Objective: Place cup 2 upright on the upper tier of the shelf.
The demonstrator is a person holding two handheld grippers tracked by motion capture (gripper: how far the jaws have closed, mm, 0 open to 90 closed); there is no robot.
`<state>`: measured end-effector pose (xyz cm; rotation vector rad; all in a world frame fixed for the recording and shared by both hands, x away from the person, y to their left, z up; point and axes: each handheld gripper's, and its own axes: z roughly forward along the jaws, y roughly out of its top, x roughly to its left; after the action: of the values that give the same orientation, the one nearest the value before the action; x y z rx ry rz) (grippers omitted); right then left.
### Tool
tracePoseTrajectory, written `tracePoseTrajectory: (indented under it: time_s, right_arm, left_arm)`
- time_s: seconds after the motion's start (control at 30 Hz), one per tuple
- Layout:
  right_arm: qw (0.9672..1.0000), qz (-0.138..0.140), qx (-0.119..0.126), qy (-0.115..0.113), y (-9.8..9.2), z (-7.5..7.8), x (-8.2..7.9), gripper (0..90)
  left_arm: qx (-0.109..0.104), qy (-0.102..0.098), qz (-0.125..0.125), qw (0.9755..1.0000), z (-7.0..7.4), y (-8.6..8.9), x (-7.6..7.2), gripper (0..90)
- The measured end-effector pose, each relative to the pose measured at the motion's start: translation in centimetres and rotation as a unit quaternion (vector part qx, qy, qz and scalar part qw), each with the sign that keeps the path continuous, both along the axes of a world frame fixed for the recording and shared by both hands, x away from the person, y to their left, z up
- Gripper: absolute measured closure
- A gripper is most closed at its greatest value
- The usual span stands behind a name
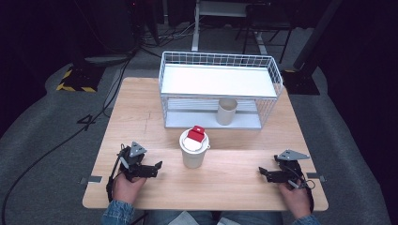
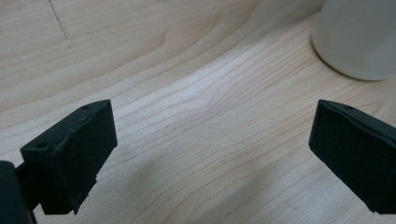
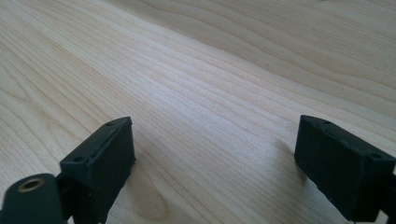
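So far nothing looks started, as far as I can judge. The wooden counter (image 1: 141,108) carries a white wire rack (image 1: 220,89) at its far side, with a flat white shelf on top and a beige cup (image 1: 226,111) standing upright on its lower level. Nearer to me, about mid-counter and apart from the rack, stands a white cup (image 1: 194,151) with a small red block (image 1: 196,134) resting on its top, tilted a little.

My left hand-held gripper (image 1: 157,165) sits low over the counter to the left of the white cup — released, jaws wide, nothing between them. In the left gripper view the cup's base (image 2: 359,37) shows ahead and off to one side, not touching either jaw. My right hand-held gripper (image 1: 261,172) is well apart on the other side, also released with bare wood between its jaws (image 3: 215,140).

I'd say everything is left — the grasp on the cup or the red block, and whatever placing follows, perhaps into the rack.
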<state>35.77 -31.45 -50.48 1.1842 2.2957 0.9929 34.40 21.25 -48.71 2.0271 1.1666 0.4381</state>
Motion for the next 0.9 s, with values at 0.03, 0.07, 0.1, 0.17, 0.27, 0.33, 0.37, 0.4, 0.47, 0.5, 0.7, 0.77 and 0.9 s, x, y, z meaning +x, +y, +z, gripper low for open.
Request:
tracePoseTrajectory:
  time_s: [0.03,0.07,0.1,0.17,0.27,0.33,0.37,0.4,0.47,0.5,0.7,0.77,0.9]
  right_arm:
    - [1.0,0.0,0.0,0.0,0.0,0.0,0.0,12.4]
    - [1.0,0.0,0.0,0.0,0.0,0.0,0.0,12.4]
    - [1.0,0.0,0.0,0.0,0.0,0.0,0.0,12.4]
    - [1.0,0.0,0.0,0.0,0.0,0.0,0.0,12.4]
    - [1.0,0.0,0.0,0.0,0.0,0.0,0.0,12.4]
    - [1.0,0.0,0.0,0.0,0.0,0.0,0.0,12.4]
    - [1.0,0.0,0.0,0.0,0.0,0.0,0.0,12.4]
    - [1.0,0.0,0.0,0.0,0.0,0.0,0.0,12.4]
    - [1.0,0.0,0.0,0.0,0.0,0.0,0.0,12.4]
    - [1.0,0.0,0.0,0.0,0.0,0.0,0.0,12.4]
    - [1.0,-0.001,0.0,0.0,0.0,0.0,0.0,12.4]
    - [1.0,-0.001,0.0,0.0,0.0,0.0,0.0,12.4]
    - [1.0,-0.001,0.0,0.0,0.0,0.0,0.0,12.4]
  left_arm:
    - [-0.001,-0.006,-0.001,1.0,0.1,0.0,-0.1,2.0]
    - [-0.005,-0.013,-0.004,0.9999,0.4,-0.1,-0.1,2.0]
    - [-0.007,-0.014,-0.007,0.9998,0.5,-0.2,-0.2,2.0]
    - [-0.011,-0.023,-0.011,0.9996,0.8,-0.3,-0.4,2.1]
    - [-0.014,-0.032,-0.013,0.9993,1.1,-0.4,-0.5,2.1]
    - [-0.024,-0.045,-0.011,0.9986,1.6,-0.6,-0.9,2.1]
    - [-0.028,-0.051,-0.012,0.9982,1.8,-0.6,-1.0,2.1]
    - [-0.035,-0.055,-0.014,0.9978,2.0,-0.6,-1.2,2.2]
    - [-0.042,-0.066,-0.018,0.9968,2.4,-0.7,-1.5,2.3]
    - [-0.042,-0.066,-0.018,0.9968,2.4,-0.7,-1.5,2.4]
    - [-0.05,-0.096,-0.036,0.9934,3.3,-1.5,-2.2,2.8]
    - [-0.048,-0.097,-0.035,0.9935,3.4,-1.6,-2.3,2.9]
    - [-0.063,-0.104,-0.038,0.9919,3.7,-1.7,-2.6,2.9]
